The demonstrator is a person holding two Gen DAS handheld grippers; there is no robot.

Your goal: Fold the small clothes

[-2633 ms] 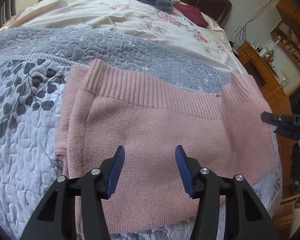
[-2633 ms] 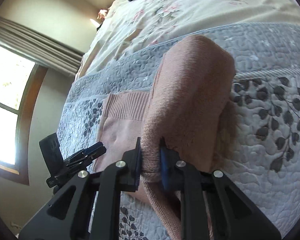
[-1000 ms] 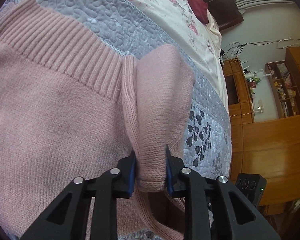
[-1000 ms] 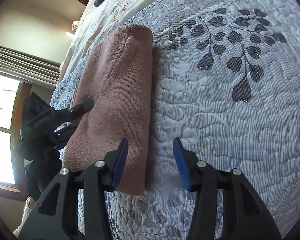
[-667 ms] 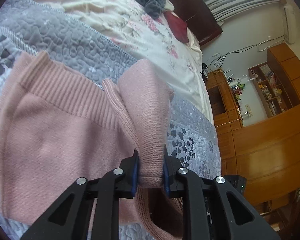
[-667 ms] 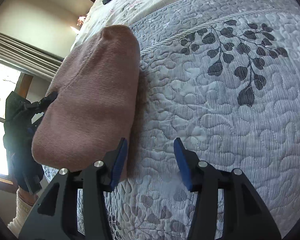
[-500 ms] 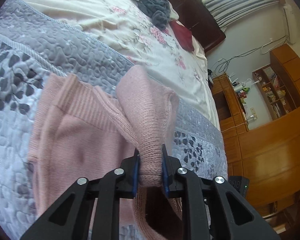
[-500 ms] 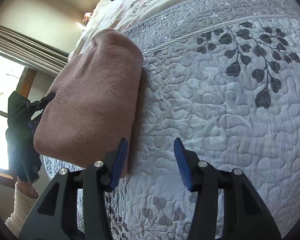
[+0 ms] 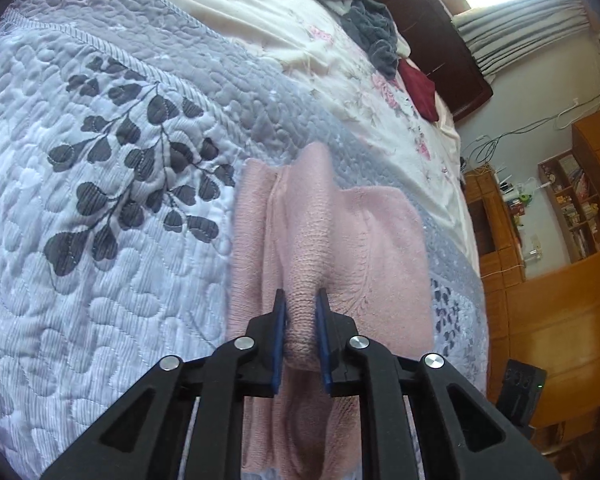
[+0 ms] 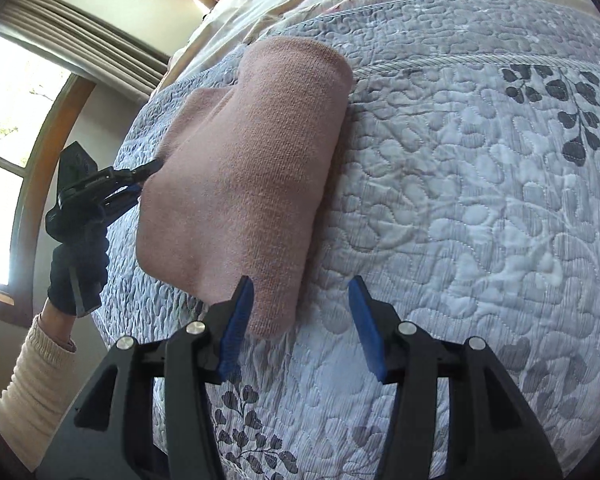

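On the quilted grey bedspread (image 9: 100, 280) lies the pink knit garment (image 9: 380, 248), already doubled over into a thick bundle with one fold raised as a ridge down its middle. It looks soft, light and limp: the knit sags wherever nothing holds it, so it should bend easily but will not keep a crease unless laid flat and pressed. The yarn seems grippy rather than slippery, and nothing about it looks fragile. A layered edge or corner would be the best place to hold, taking all plies at once so no inner layer slides out. The left gripper (image 9: 301, 336) has its blue pads closed tight on the near end of that raised ridge, lifting it slightly off the layer below. From the right wrist view, the right gripper (image 10: 300, 320) hangs wide open with nothing between its pads, its left pad just beside the near corner of the bundle. Farther up the bed a floral sheet (image 9: 260, 20) carries dark crumpled clothes (image 9: 360, 20).
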